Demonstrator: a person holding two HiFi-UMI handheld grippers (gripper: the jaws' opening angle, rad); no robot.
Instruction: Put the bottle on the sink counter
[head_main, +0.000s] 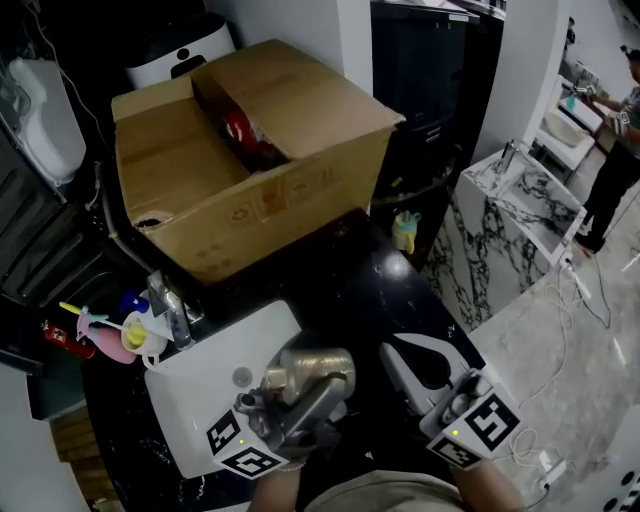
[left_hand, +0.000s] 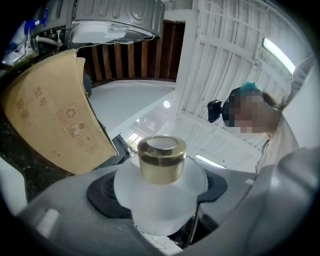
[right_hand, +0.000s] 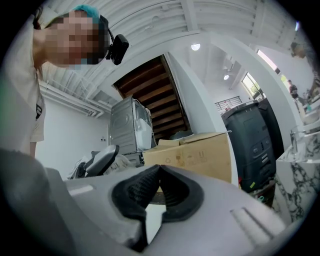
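A frosted white bottle (left_hand: 159, 196) with a gold cap (left_hand: 161, 159) sits between the jaws of my left gripper (left_hand: 158, 200), which is shut on its body. In the head view the bottle (head_main: 312, 371) hangs in the left gripper (head_main: 303, 398) above the right edge of the white sink basin (head_main: 205, 402). To its right, over the black counter (head_main: 340, 285), my right gripper (head_main: 402, 351) is shut with nothing in it. Its dark pads meet in the right gripper view, gripper (right_hand: 159, 169).
A large open cardboard box (head_main: 250, 160) fills the back of the counter. A faucet (head_main: 170, 312) and colourful toys (head_main: 125, 335) stand left of the basin. A small yellow bottle (head_main: 405, 230) is at the counter's right edge. Beyond are a marble unit (head_main: 520, 195) and a person (head_main: 612, 165).
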